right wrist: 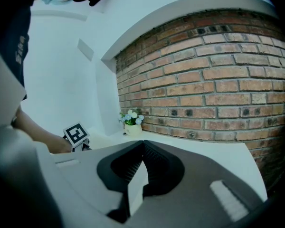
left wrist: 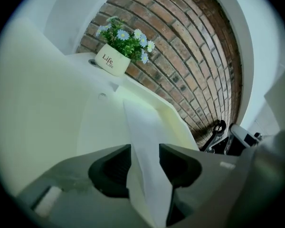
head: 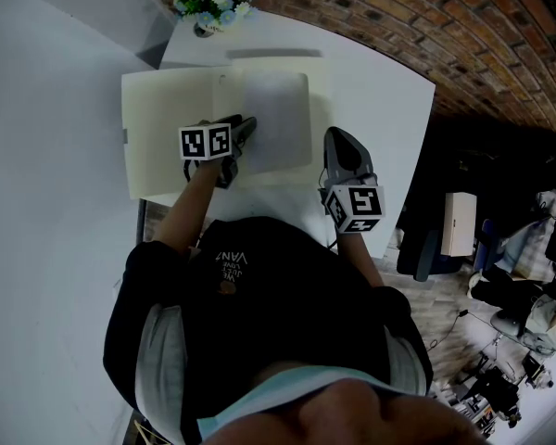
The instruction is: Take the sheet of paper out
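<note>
Two grippers up close. The right gripper [head: 339,143] has its dark ribbed jaws pinched together on a thin pale edge of the folder [head: 167,128], over on its right side. The left gripper [left wrist: 145,148] has its jaws apart. The near edge of the sheet of paper [head: 276,119] runs between them, but the pads aren't squeezing it. One sheet, flat, smooth and greyish-white, lies on the right half of the one open cream folder. That's on a matte white table [head: 380,91]. At the far end there's one small white flower pot [head: 208,9], then the rough brick wall [head: 398,7].
</note>
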`<move>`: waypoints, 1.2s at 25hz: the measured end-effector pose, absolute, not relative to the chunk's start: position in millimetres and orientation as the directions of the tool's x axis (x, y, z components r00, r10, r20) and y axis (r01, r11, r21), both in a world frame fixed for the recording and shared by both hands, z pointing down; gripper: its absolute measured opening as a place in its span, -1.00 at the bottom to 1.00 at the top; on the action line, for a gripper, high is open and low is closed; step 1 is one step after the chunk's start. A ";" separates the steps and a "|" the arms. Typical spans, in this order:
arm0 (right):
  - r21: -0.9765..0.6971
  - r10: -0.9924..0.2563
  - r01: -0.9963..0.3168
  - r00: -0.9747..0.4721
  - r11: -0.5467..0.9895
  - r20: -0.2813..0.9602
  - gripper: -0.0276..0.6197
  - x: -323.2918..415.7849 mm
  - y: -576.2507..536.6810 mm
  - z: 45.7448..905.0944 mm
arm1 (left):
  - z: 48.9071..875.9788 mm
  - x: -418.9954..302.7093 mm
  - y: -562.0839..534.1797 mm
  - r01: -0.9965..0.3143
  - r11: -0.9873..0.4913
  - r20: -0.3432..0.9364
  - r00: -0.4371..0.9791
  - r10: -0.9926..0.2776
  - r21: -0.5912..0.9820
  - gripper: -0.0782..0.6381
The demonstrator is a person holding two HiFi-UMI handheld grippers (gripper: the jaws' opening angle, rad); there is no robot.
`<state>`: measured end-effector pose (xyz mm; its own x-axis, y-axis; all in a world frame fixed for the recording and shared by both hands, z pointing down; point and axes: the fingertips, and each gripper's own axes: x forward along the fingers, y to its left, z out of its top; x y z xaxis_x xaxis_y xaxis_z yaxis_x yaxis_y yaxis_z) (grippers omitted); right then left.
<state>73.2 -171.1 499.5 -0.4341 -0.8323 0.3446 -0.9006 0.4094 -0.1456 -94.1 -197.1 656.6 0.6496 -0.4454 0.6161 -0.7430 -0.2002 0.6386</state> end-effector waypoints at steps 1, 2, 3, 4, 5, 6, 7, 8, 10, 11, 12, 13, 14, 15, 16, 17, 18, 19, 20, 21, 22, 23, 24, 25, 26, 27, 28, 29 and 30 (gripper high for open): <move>-0.145 -0.833 -0.901 -0.433 0.408 0.345 -0.91 73.6 -171.2 499.6 | 657.4 -94.1 -196.9 -0.740 -0.194 0.615 0.651 -0.444 0.644 -0.29; -0.145 -0.833 -0.902 -0.432 0.407 0.345 -0.91 73.9 -171.5 499.3 | 658.1 -93.9 -196.8 -0.737 -0.188 0.614 0.653 -0.443 0.649 -0.29; -0.144 -0.834 -0.902 -0.432 0.407 0.345 -0.91 74.1 -172.0 498.6 | 658.6 -93.6 -196.7 -0.735 -0.181 0.614 0.655 -0.442 0.653 -0.29; -0.143 -0.834 -0.902 -0.432 0.408 0.344 -0.91 74.2 -172.5 497.8 | 658.9 -93.2 -196.8 -0.732 -0.176 0.613 0.656 -0.441 0.658 -0.29; -0.142 -0.834 -0.901 -0.432 0.409 0.343 -0.91 74.3 -172.8 497.3 | 658.8 -93.0 -196.9 -0.730 -0.171 0.611 0.658 -0.440 0.662 -0.29; -0.143 -0.834 -0.901 -0.433 0.409 0.343 -0.91 74.3 -172.8 497.1 | 658.6 -93.1 -197.1 -0.727 -0.168 0.609 0.660 -0.440 0.666 -0.29; -0.143 -0.834 -0.901 -0.433 0.409 0.343 -0.91 74.4 -172.6 497.1 | 658.4 -93.1 -197.1 -0.723 -0.165 0.606 0.663 -0.439 0.671 -0.29; -0.144 -0.833 -0.901 -0.433 0.409 0.343 -0.91 74.4 -172.4 497.4 | 658.4 -93.0 -197.0 -0.717 -0.161 0.603 0.668 -0.436 0.678 -0.29; -0.145 -0.834 -0.903 -0.430 0.406 0.347 -0.91 75.2 -172.1 499.0 | 658.4 -91.7 -196.3 -0.701 -0.150 0.594 0.682 -0.427 0.697 -0.29; -0.145 -0.834 -0.903 -0.429 0.404 0.348 -0.91 75.6 -172.1 499.6 | 658.5 -90.5 -195.6 -0.692 -0.143 0.589 0.689 -0.422 0.708 -0.29; -0.145 -0.834 -0.903 -0.428 0.404 0.349 -0.91 75.9 -172.1 499.9 | 659.0 -88.9 -194.5 -0.683 -0.136 0.584 0.697 -0.415 0.718 -0.29; -0.145 -0.834 -0.903 -0.428 0.404 0.348 -0.91 76.0 -172.0 499.9 | 659.6 -87.1 -193.0 -0.674 -0.128 0.580 0.705 -0.409 0.728 -0.29; -0.145 -0.834 -0.903 -0.429 0.404 0.347 -0.91 76.0 -172.0 499.5 | 660.5 -85.5 -191.4 -0.666 -0.122 0.577 0.711 -0.403 0.736 -0.29; -0.145 -0.835 -0.903 -0.430 0.405 0.344 -0.91 75.9 -172.1 498.9 | 661.4 -84.3 -190.1 -0.661 -0.116 0.575 0.714 -0.400 0.741 -0.29; -0.145 -0.836 -0.902 -0.431 0.406 0.341 -0.91 75.7 -172.3 498.1 | 662.1 -84.0 -189.4 -0.659 -0.111 0.574 0.715 -0.399 0.744 -0.29; -0.145 -0.836 -0.902 -0.431 0.406 0.339 -0.91 75.6 -172.5 497.4 | 662.8 -84.3 -189.1 -0.658 -0.104 0.574 0.714 -0.400 0.746 -0.29; -0.146 -0.836 -0.902 -0.432 0.407 0.338 -0.91 75.6 -172.6 497.1 | 663.3 -84.7 -189.0 -0.657 -0.096 0.575 0.713 -0.402 0.748 -0.29; -0.148 -0.836 -0.902 -0.432 0.406 0.339 -0.91 76.0 -172.6 497.2 | 663.6 -84.7 -188.5 -0.655 -0.090 0.575 0.714 -0.400 0.750 -0.29; -0.150 -0.836 -0.902 -0.431 0.404 0.341 -0.91 76.7 -172.4 497.5 | 664.1 -84.2 -187.4 -0.653 -0.086 0.576 0.715 -0.396 0.752 -0.29; -0.150 -0.836 -0.903 -0.430 0.403 0.341 -0.91 77.3 -172.3 497.8 | 664.8 -83.9 -186.1 -0.654 -0.085 0.579 0.716 -0.390 0.751 -0.32; -0.150 -0.836 -0.903 -0.430 0.403 0.341 -0.91 77.5 -172.3 498.0 | 665.9 -84.1 -185.1 -0.659 -0.085 0.585 0.713 -0.387 0.747 -0.36; -0.149 -0.836 -0.903 -0.430 0.403 0.340 -0.91 77.2 -172.2 498.1 | 667.1 -85.0 -184.6 -0.665 -0.085 0.591 0.708 -0.387 0.742 -0.41; -0.149 -0.836 -0.902 -0.431 0.404 0.340 -0.91 76.5 -172.0 498.3 | 668.2 -86.0 -184.6 -0.672 -0.085 0.596 0.702 -0.389 0.736 -0.47; -0.150 -0.836 -0.902 -0.431 0.404 0.340 -0.91 76.1 -171.6 498.9 | 668.9 -86.7 -184.9 -0.676 -0.086 0.599 0.698 -0.391 0.732 -0.51; -0.152 -0.835 -0.902 -0.431 0.403 0.342 -0.91 75.9 -171.2 499.5 | 669.4 -86.8 -185.1 -0.680 -0.089 0.602 0.696 -0.391 0.728 -0.52; -0.154 -0.835 -0.902 -0.431 0.403 0.342 -0.91 75.9 -170.9 499.9 | 669.8 -86.7 -185.1 -0.684 -0.092 0.606 0.693 -0.390 0.723 -0.53; -0.155 -0.835 -0.902 -0.431 0.402 0.342 -0.91 76.1 -170.6 500.2 | 670.5 -86.9 -184.8 -0.692 -0.097 0.614 0.688 -0.387 0.715 -0.57; -0.155 -0.836 -0.903 -0.430 0.402 0.341 -0.91 76.6 -170.4 500.3 | 671.4 -87.5 -184.4 -0.702 -0.102 0.624 0.681 -0.384 0.704 -0.64; -0.154 -0.837 -0.903 -0.430 0.401 0.339 -0.91 77.2 -170.5 500.2 | 672.5 -88.1 -184.0 -0.713 -0.106 0.634 0.673 -0.380 0.693 -0.72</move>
